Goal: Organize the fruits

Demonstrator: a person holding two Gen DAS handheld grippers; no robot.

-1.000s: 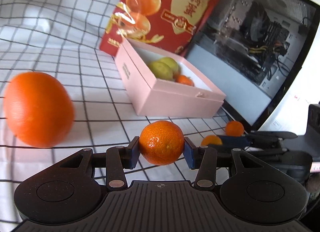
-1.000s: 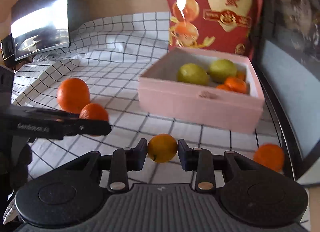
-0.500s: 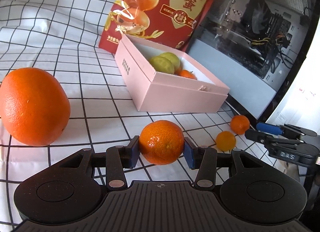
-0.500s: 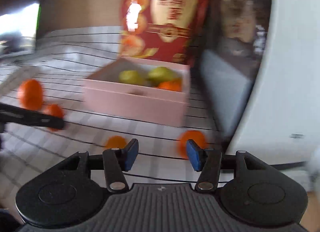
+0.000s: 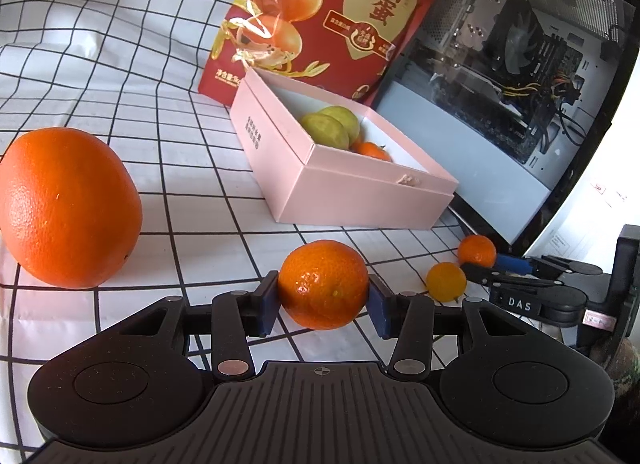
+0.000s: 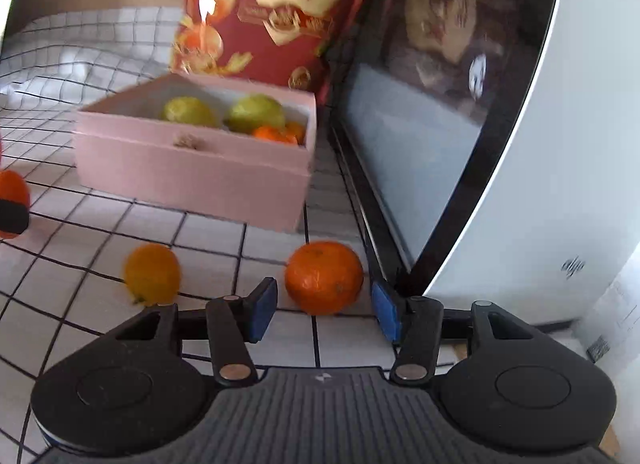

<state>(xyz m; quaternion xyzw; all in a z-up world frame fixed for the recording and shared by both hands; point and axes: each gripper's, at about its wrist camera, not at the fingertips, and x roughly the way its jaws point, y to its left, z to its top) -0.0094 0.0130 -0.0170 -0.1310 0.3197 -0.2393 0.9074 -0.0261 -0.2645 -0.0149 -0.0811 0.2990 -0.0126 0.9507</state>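
My left gripper (image 5: 323,300) is shut on a mandarin (image 5: 323,284), its blue pads pressed to both sides just above the checked cloth. My right gripper (image 6: 324,304) points at another mandarin (image 6: 324,277) next to the computer case. Its jaws are closing with that fruit between them, and a gap shows on each side. A small yellow-orange fruit (image 6: 152,274) lies loose to the left of it. The open pink box (image 5: 360,192) holds two green fruits (image 5: 326,132) and small mandarins (image 5: 372,150). A big orange (image 5: 68,208) sits at the far left.
A red fruit bag (image 5: 332,16) stands behind the box. A glass-sided computer case (image 5: 500,64) walls off the right side, close to the box (image 6: 192,172) and the right gripper. The checked cloth (image 5: 120,76) spreads out to the left.
My right gripper let go of the small yellow-orange fruit, opened and swung right to the mandarin by the computer case. The left gripper kept still with its mandarin.
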